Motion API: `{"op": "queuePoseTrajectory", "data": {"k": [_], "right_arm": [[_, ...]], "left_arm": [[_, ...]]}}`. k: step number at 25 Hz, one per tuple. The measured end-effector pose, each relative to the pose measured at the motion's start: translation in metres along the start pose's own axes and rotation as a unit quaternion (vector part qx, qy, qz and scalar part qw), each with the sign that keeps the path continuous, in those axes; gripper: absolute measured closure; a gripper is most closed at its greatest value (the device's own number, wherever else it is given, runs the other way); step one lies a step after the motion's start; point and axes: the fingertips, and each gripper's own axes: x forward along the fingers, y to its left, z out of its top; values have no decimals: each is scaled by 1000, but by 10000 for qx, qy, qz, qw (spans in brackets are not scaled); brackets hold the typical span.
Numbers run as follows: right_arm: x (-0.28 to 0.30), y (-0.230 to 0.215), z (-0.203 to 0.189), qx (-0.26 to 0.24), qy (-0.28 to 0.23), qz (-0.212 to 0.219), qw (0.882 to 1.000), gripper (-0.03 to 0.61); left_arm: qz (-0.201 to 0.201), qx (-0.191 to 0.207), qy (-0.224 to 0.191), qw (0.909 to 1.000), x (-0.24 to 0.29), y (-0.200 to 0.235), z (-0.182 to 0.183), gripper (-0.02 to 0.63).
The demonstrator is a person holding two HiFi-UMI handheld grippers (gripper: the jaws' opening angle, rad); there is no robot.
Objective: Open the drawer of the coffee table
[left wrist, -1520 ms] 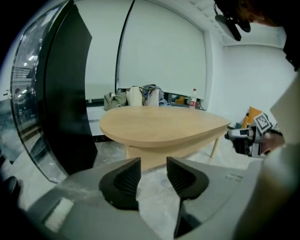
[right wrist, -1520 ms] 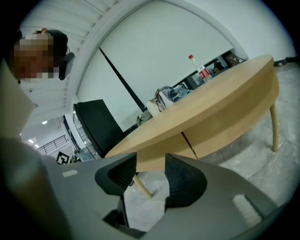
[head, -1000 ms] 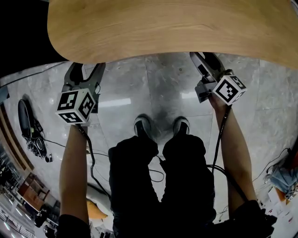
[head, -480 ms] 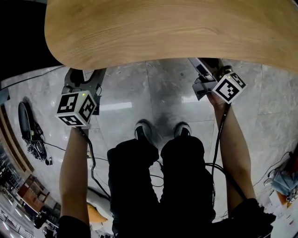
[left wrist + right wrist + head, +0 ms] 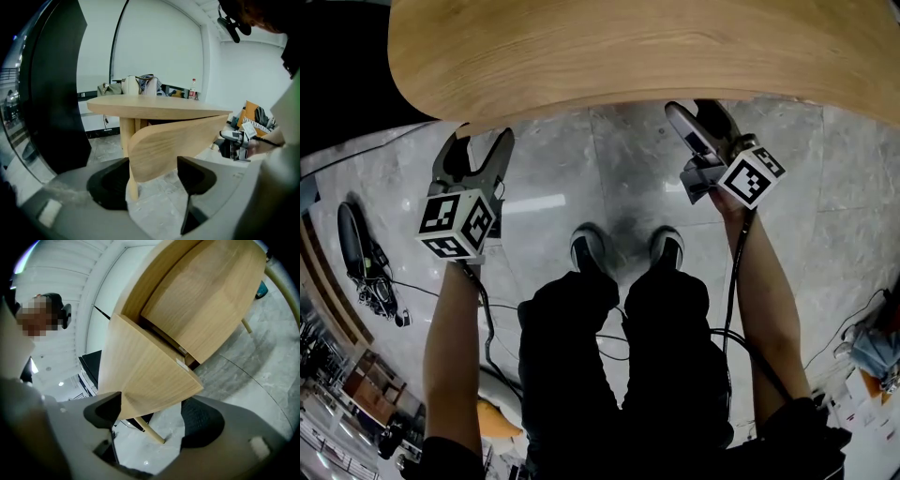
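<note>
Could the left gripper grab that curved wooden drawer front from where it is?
Probably yes: the left gripper holds its fingers apart, the rounded end of the drawer front sits between them, and nothing else blocks it.

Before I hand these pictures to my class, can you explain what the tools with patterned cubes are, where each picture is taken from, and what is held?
No robot: a person holds a two-jaw tool in each hand, and the cubes are part of the tools. The head view looks down from the person's head at the left gripper and right gripper reaching toward the wooden coffee table, whose visible top is bare. The other two pictures come from cameras riding on each gripper. Both show the table's drawer standing out, its wood between parted jaws that do not grip it. The right gripper's jaws are closing.
</note>
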Motion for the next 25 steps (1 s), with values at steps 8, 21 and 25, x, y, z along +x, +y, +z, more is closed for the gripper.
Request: {"op": "queuePoseTrajectory", "data": {"k": [8, 21, 25], "right_arm": [[-51, 26, -41, 285, 407, -257, 9984, 173], [-106, 45, -82, 411, 702, -539, 9952, 175], [-121, 56, -90, 488, 780, -584, 9941, 179]], "left_arm": [[-110, -200, 643, 9977, -47, -28, -41, 284], [-329, -496, 864, 9945, -94, -65, -86, 284], [-310, -640, 890, 9935, -109, -73, -93, 284]]}}
